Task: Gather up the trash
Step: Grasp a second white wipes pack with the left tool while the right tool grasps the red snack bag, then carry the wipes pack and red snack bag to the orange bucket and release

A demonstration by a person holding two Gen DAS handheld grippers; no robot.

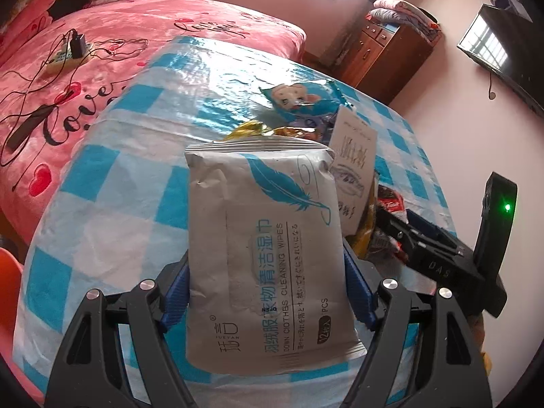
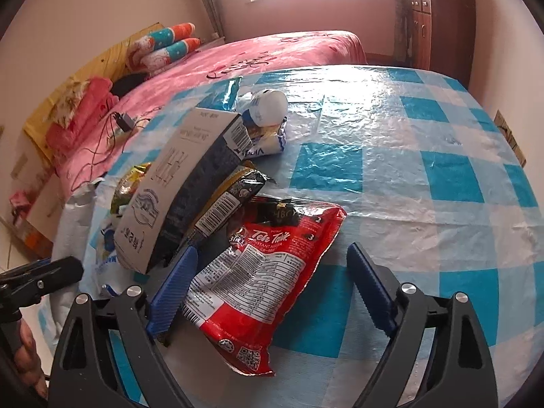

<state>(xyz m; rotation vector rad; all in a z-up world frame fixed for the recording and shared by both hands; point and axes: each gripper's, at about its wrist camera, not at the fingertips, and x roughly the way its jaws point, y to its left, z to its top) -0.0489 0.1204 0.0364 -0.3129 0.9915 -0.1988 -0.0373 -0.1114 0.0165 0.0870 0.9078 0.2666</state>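
My left gripper (image 1: 265, 258) is shut on a grey wet-wipes pack (image 1: 265, 238) with a blue feather print, held upright above the blue-and-white checked tablecloth (image 1: 129, 210). A red Teh Tarik packet (image 2: 261, 272) lies flat on the cloth between the blue fingers of my right gripper (image 2: 272, 250). That gripper is open; its left pad (image 2: 176, 282) is beside the packet's edge and the right pad stands clear. A pile of trash sits just left of it: a grey cardboard box (image 2: 163, 204), a black-and-yellow wrapper (image 2: 231, 197) and a white-and-blue packet (image 2: 268, 105).
A blue cartoon-print bag (image 1: 302, 98) and a gold wrapper (image 1: 248, 129) lie behind the wipes pack. A pink bed (image 1: 68, 102) with a charger and cables borders the table. A brown cabinet (image 1: 384, 51) stands by the wall. My left gripper's body (image 2: 40, 275) shows at the lower left.
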